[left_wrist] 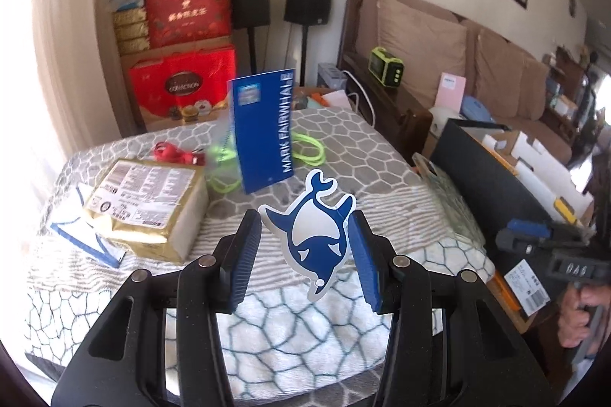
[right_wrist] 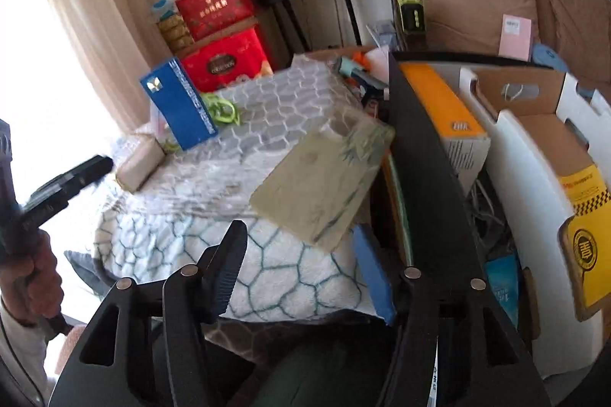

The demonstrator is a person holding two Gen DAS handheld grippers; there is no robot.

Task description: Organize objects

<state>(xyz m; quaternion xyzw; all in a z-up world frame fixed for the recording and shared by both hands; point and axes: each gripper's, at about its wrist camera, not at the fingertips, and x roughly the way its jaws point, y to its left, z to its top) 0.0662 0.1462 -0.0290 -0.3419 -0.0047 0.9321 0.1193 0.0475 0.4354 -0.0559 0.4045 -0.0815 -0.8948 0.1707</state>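
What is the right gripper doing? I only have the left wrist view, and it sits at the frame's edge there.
Observer: The right gripper is open, with nothing between its fingers. It points down at the bed's near right side.
Operator: Anything in front of it to pick?
Observer: A flat greenish pad lies just beyond the fingertips, sticking out past the blanket's right edge.
Operator: What's behind the black panel?
Observer: An orange box stands right against the black panel, and an open cardboard carton is beyond it.
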